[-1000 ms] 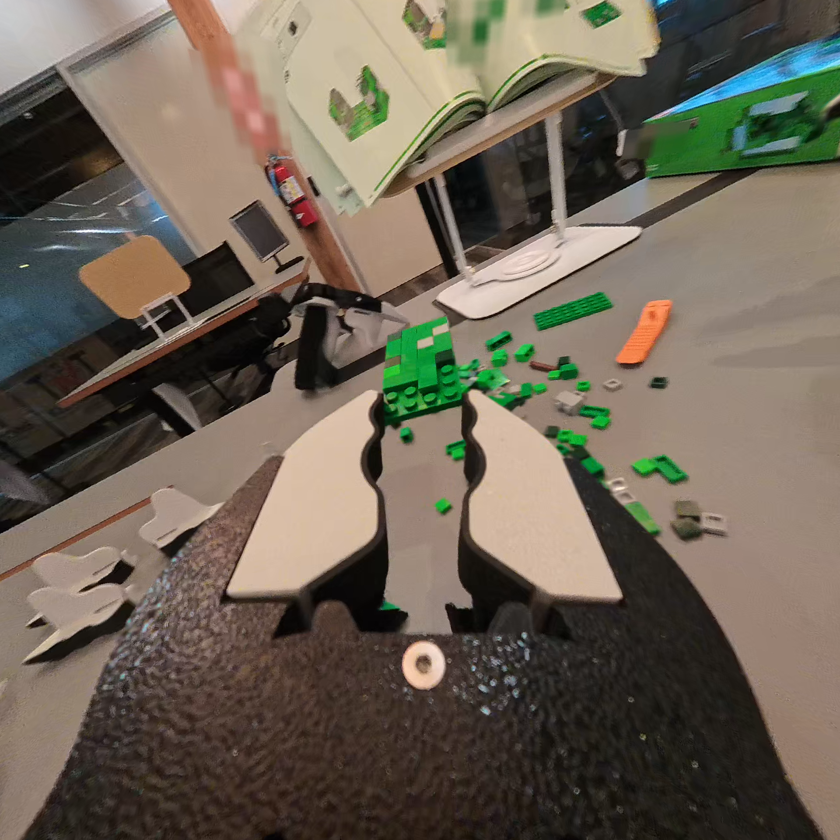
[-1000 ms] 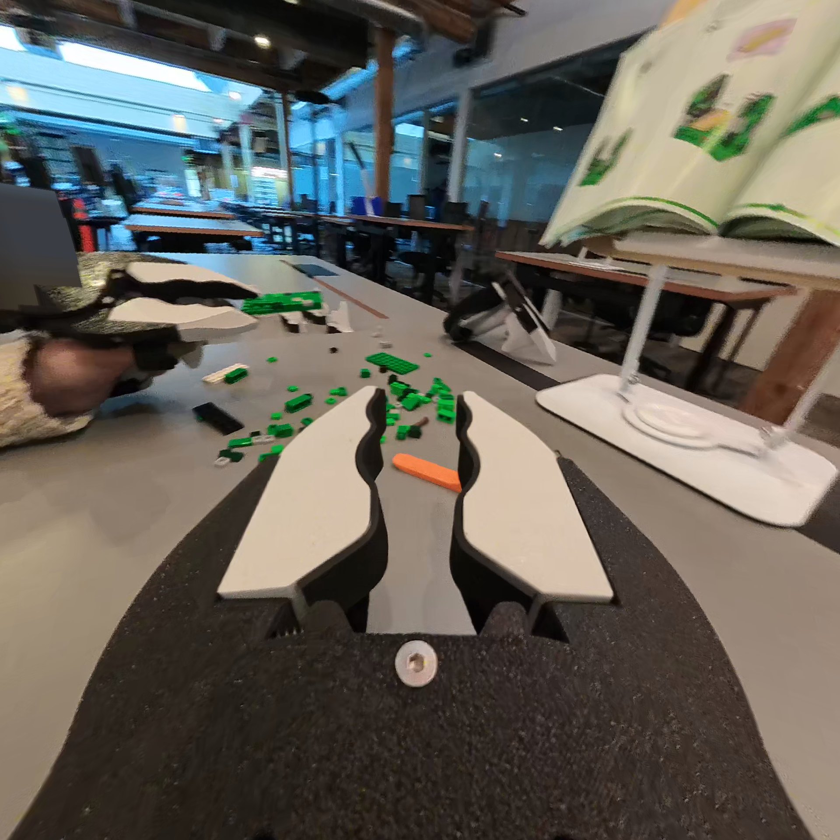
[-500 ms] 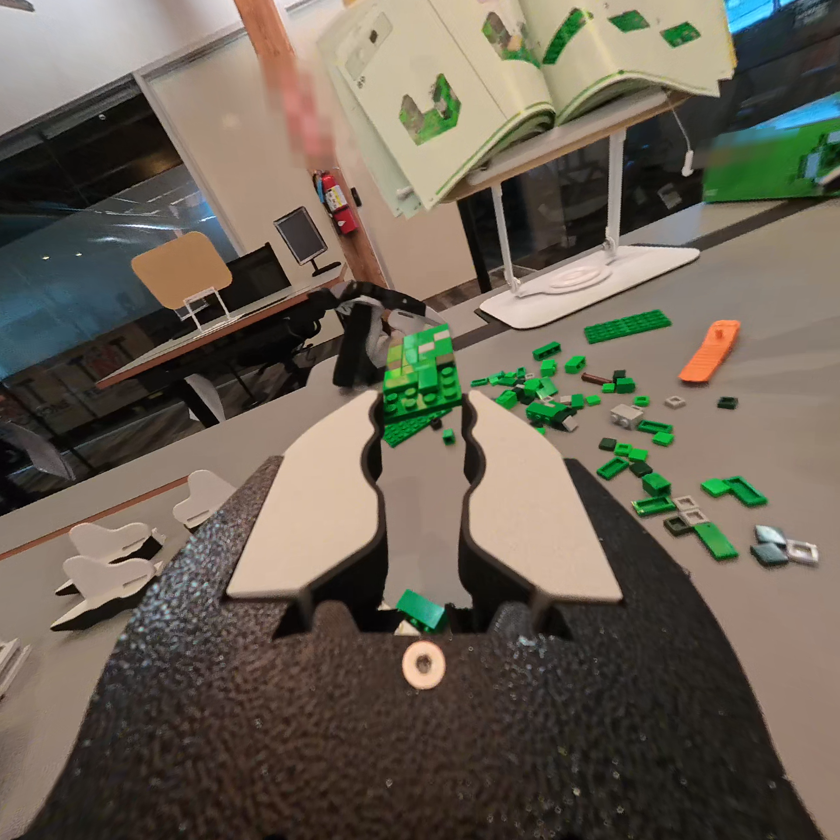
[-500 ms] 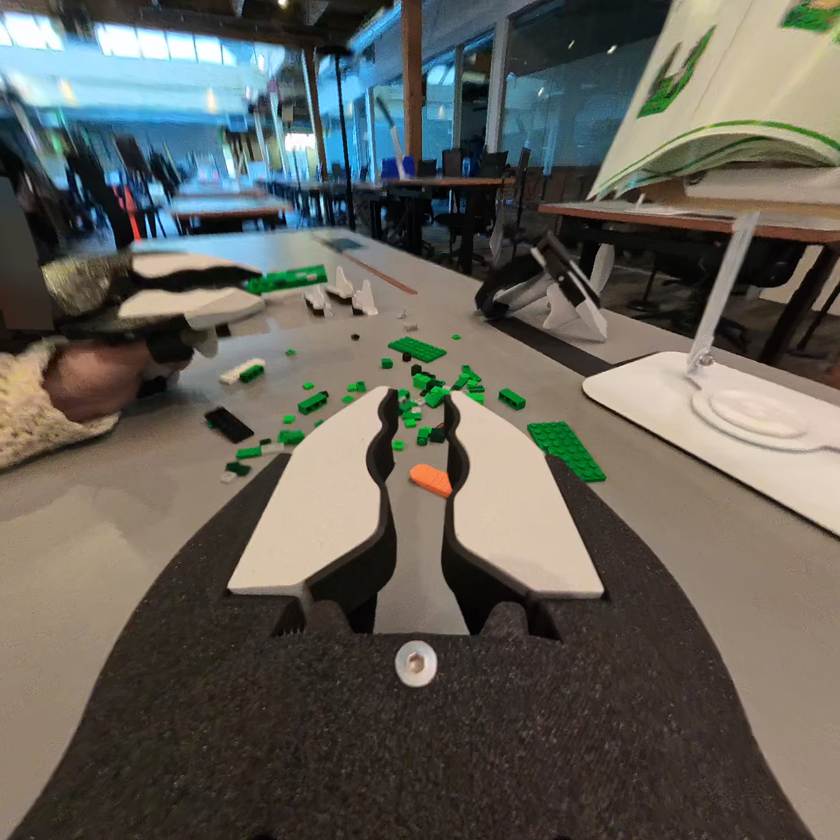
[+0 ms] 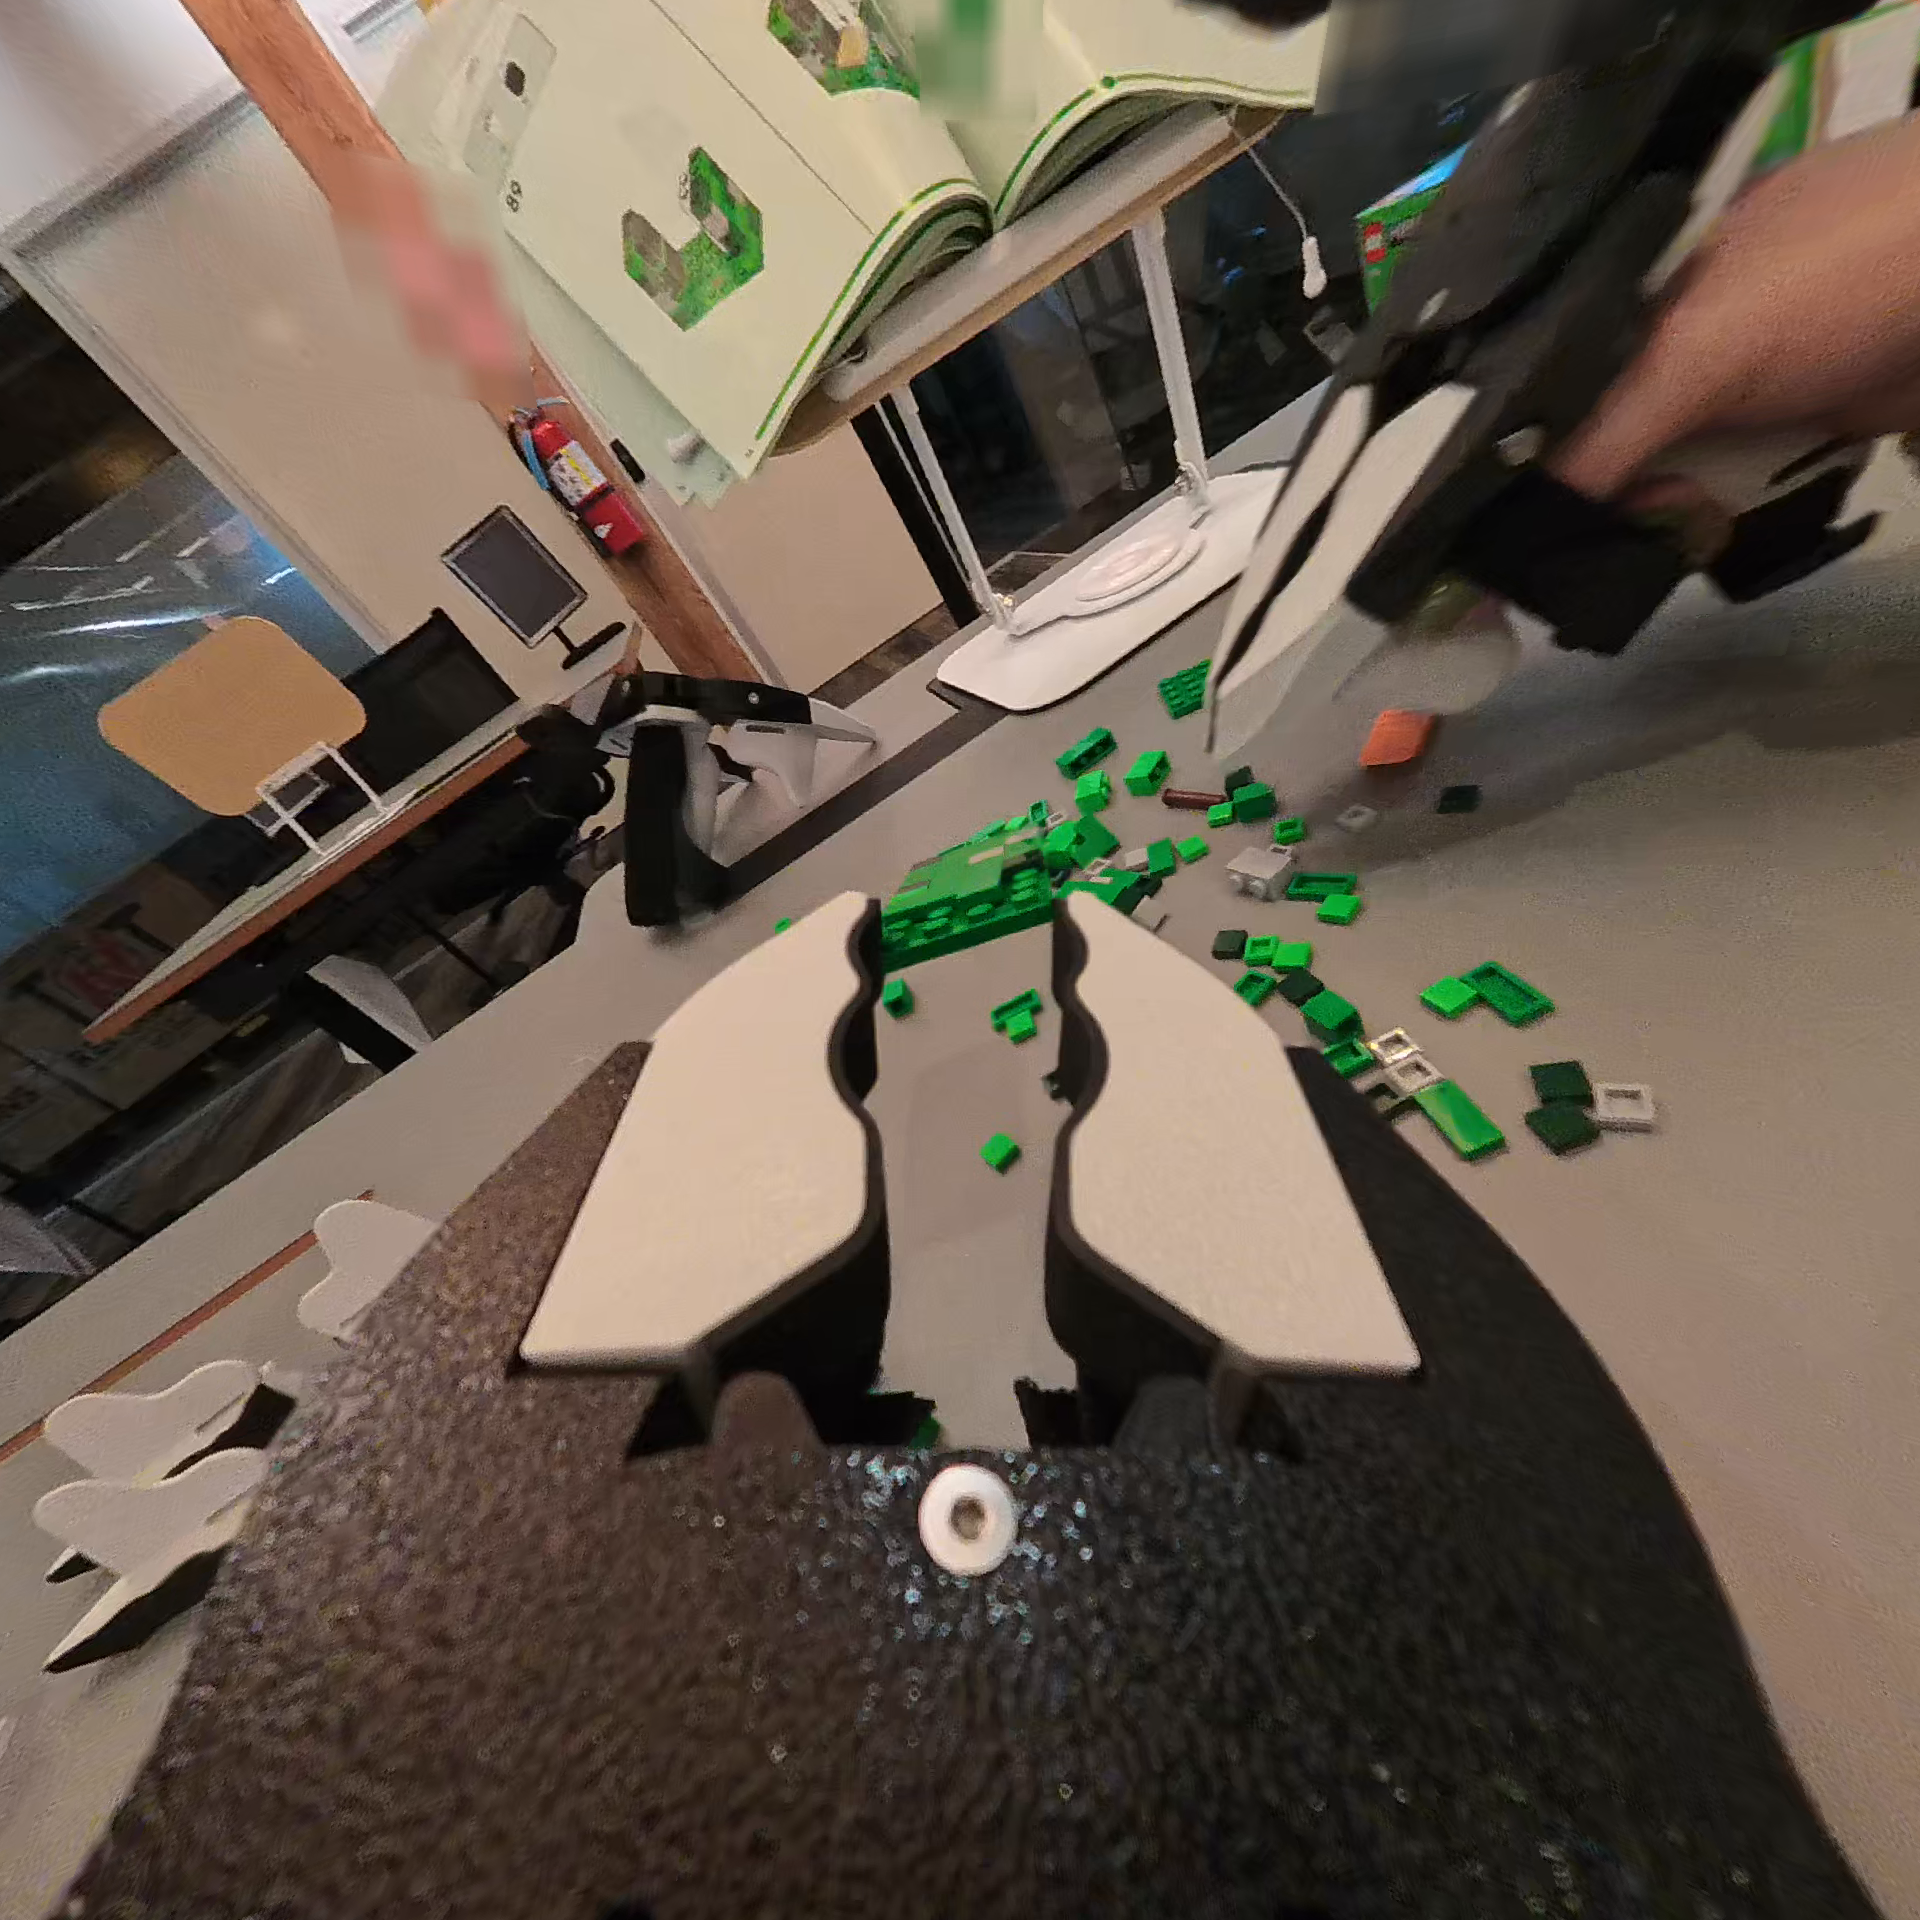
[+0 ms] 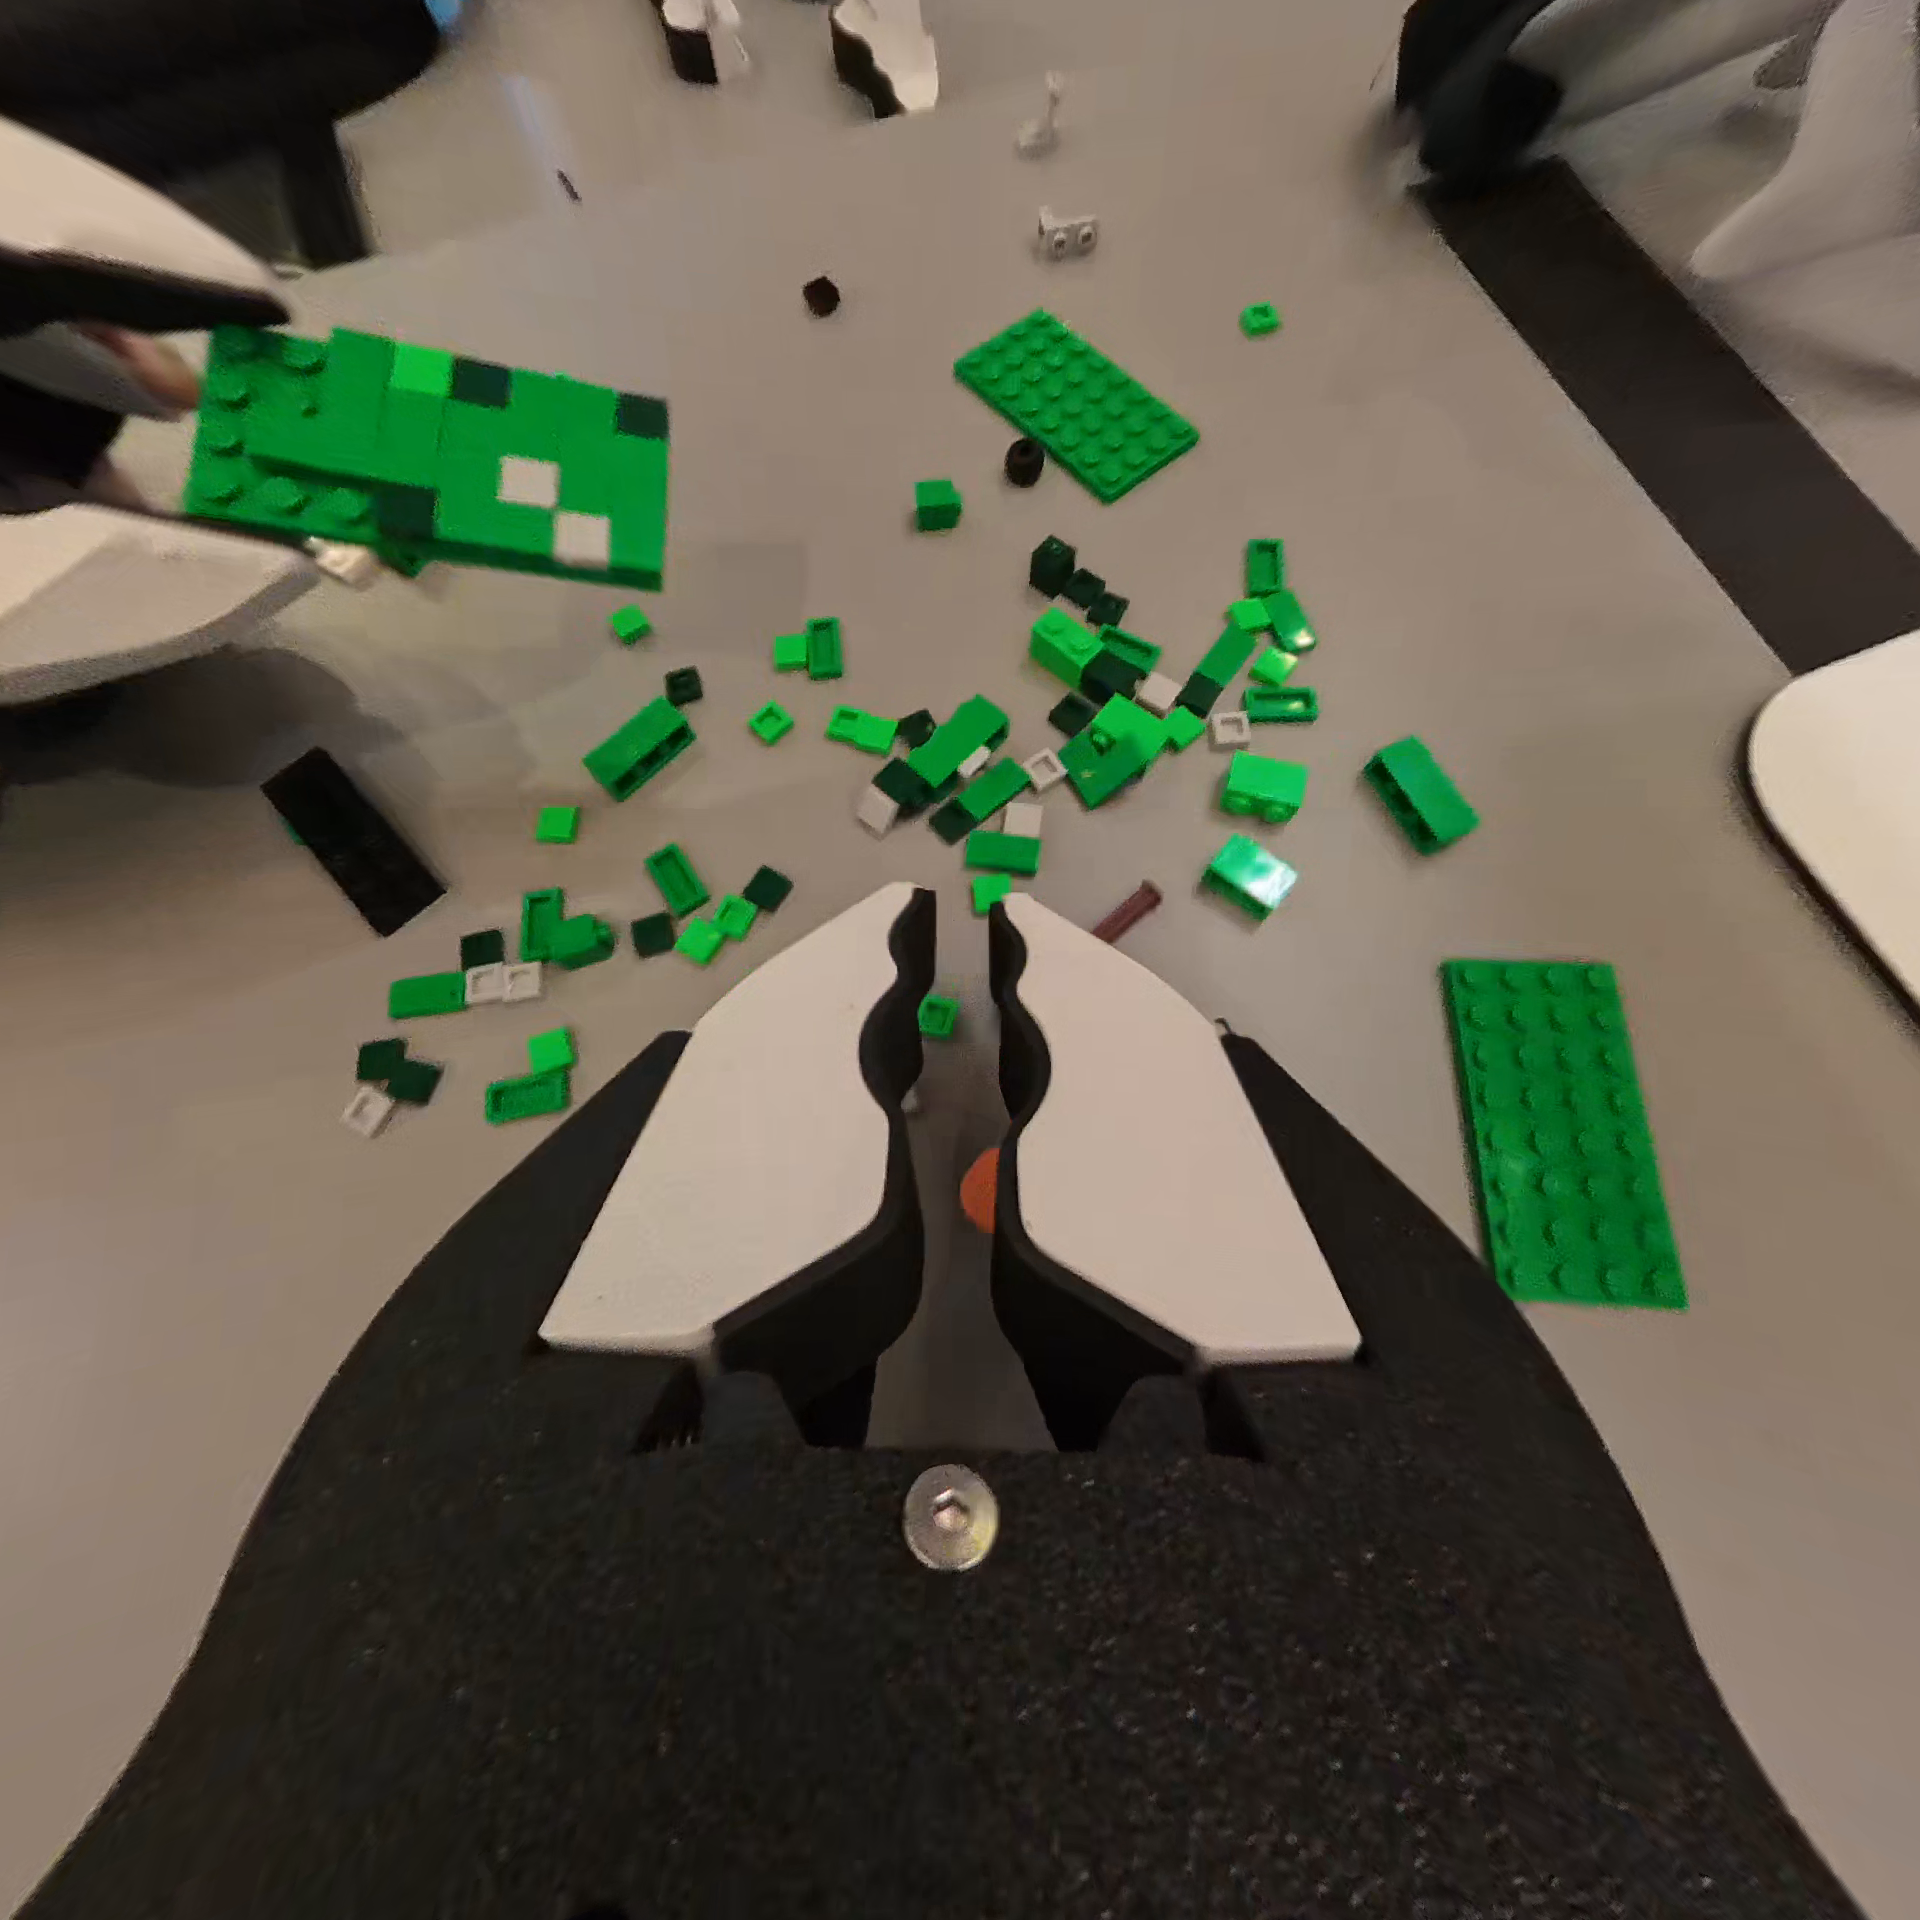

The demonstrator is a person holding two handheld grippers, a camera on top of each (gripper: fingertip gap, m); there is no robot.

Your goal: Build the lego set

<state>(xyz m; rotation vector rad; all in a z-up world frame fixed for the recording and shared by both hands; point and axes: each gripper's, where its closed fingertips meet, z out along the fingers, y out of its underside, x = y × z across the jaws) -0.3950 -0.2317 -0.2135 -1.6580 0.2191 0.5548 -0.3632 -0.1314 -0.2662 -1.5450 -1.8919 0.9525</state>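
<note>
The right gripper (image 6: 961, 909) points down at the table, its jaws nearly closed with only a narrow slot between the tips, and nothing is held in them. Right at those tips lies a small bright green tile (image 6: 989, 890); another small green piece (image 6: 937, 1015) shows through the slot nearer the camera, and the orange brick separator (image 6: 979, 1190) sits underneath the fingers. To pick the tile cleanly, the jaws probably need to widen a little, straddle it square-on and close on opposite edges, since neighbours crowd just beyond it.

Ahead of the tips spreads the scatter of loose green bricks (image 6: 1112, 727), with a large green plate (image 6: 1564, 1127) off to the right and a second green plate (image 6: 1075, 403) farther out.

Far left, the left gripper (image 5: 966, 930) has its jaws part open, closed on the studded edge of the partly built green panel (image 6: 436, 457), carrying it above the table. Holding that panel level and steady would give the right gripper a firm target for pressing the next piece down.
</note>
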